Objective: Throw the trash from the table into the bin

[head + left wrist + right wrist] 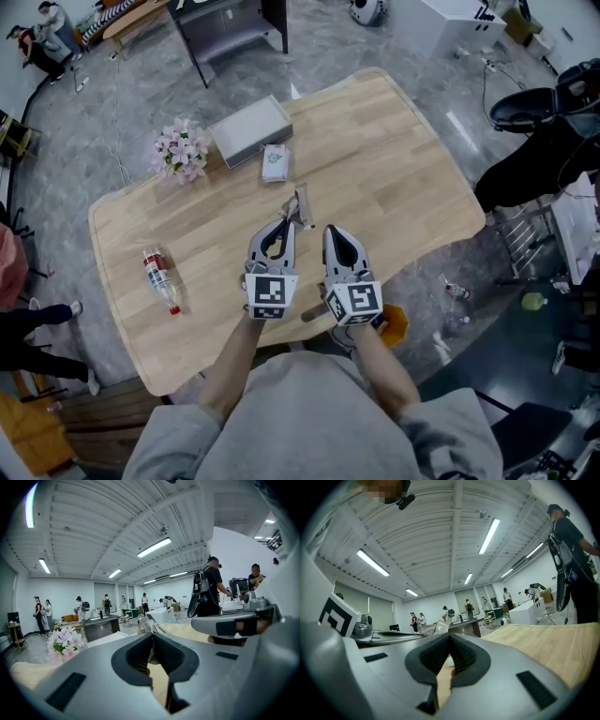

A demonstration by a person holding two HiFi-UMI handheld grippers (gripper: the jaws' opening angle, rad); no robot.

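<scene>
Pinching a crumpled clear wrapper (300,206) between its tips, the left gripper (291,223) has its jaws closed down narrow on that piece of trash, which sticks out beyond the tips toward the far side. It is held over the middle of the wooden table (403,169). Just to its right, the right gripper (330,231) sits alongside with its jaws together and nothing between them, pointing the same way across the table. A plastic bottle (161,278) with a red label lies on its side near the table's left edge, well apart from both grippers. A small white packet (275,162) lies farther out, just beyond the wrapper, and a flat grey box (251,129) rests just past it toward the far edge. A bunch of pink flowers (180,150) sits to the left of the box. Several people stand in the room beyond the table.
</scene>
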